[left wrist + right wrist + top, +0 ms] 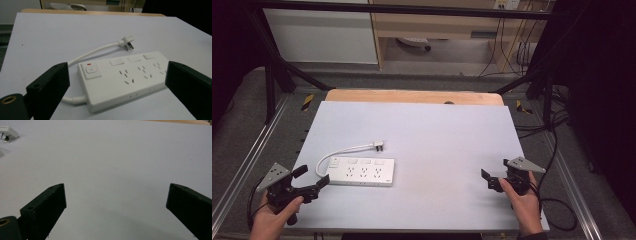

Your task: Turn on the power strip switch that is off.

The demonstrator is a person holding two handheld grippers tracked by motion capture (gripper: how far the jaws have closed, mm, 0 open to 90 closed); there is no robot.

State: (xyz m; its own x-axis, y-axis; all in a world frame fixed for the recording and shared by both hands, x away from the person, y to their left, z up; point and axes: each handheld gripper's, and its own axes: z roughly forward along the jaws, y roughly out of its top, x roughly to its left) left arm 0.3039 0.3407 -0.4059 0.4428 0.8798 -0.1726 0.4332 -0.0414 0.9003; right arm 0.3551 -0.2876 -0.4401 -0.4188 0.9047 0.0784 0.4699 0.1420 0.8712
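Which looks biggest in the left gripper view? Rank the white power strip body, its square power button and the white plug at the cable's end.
1. White plastic power strip body, by far the largest.
2. Square white power button.
3. White plug, close to the button in apparent size and farther from the camera, so this order is unsure.

The place looked like a lab or recording room set up for tests, not a home. A plain pale table [422, 130] stood inside a black metal frame [272, 75] whose bars crossed above and braced down at both sides. Grey carpet [242, 135] covered the floor, with yellow-and-black tape marks [307, 101] on it. Behind stood a light wooden desk [437, 25] with loose cables [512, 50] hanging beside a wall socket [506, 4].
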